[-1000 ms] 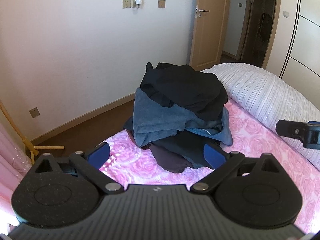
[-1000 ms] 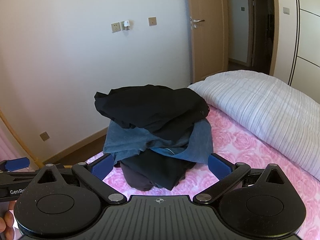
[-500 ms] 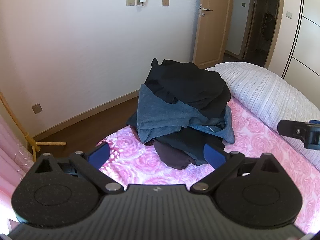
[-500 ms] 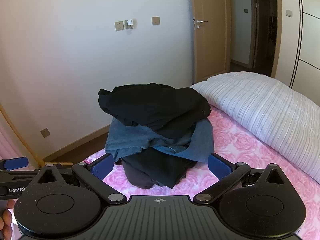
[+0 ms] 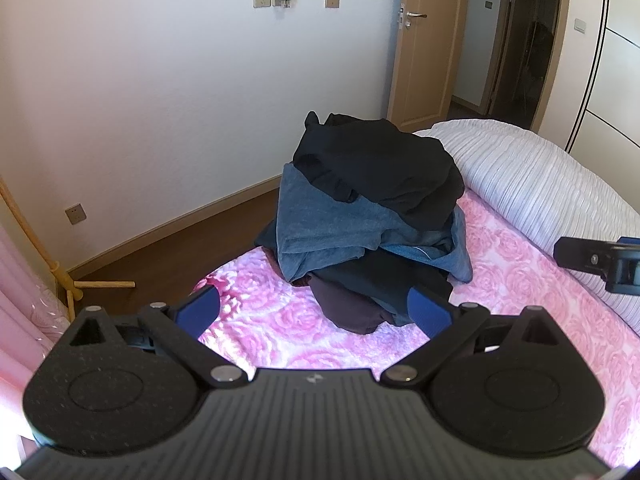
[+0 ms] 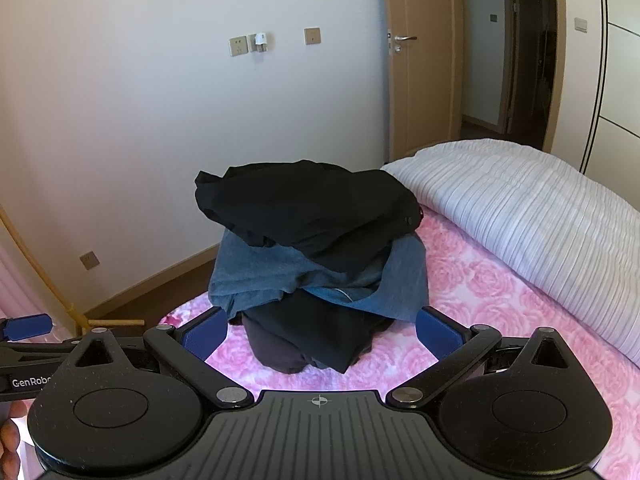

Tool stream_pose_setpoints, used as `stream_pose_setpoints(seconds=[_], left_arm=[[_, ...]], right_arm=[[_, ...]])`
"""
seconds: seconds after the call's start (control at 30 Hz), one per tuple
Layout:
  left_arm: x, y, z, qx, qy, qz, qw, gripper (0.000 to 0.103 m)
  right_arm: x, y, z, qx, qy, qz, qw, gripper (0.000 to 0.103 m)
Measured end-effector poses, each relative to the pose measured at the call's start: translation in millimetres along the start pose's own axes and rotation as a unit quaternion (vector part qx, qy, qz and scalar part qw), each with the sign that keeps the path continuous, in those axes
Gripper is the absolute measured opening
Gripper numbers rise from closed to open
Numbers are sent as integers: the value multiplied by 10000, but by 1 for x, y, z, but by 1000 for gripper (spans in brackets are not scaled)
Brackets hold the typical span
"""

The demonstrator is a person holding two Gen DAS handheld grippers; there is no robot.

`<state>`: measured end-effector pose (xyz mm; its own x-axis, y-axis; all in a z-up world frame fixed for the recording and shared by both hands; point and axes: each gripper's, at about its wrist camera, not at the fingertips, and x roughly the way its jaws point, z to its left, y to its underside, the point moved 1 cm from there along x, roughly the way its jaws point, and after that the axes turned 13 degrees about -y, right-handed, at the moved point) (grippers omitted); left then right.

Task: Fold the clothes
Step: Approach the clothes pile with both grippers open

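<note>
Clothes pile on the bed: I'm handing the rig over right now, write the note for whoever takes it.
Left tool: open, empty, short of the pile.
Right tool: open, empty, also short of it.
Clothes pile sits heaped on the pink floral bedspread, black garment on top, blue one under it, dark ones below.
Done: nothing folded.
Left: take the black garment, spread it out, fold, then the rest.

The only readable text is white lettering "GenRobo", cut off by the black housing in front of it, printed on the black body of the left gripper (image 6: pixel 24 364) at the lower left of the right wrist view. In the left wrist view nothing can be read; the wall plates and the door carry no legible marks at this sharpness.
</note>
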<state>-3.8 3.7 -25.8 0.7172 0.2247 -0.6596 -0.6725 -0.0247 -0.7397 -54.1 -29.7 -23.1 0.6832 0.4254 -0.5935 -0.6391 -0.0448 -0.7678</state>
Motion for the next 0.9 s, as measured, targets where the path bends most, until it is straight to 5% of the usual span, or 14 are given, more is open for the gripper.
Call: stream_pose_setpoints(seconds=[0.9], left_arm=[[-1,3,-24,72,-182,148,9997,99]], right_arm=[[-1,-1,-35,163,-133,81,9997,103]])
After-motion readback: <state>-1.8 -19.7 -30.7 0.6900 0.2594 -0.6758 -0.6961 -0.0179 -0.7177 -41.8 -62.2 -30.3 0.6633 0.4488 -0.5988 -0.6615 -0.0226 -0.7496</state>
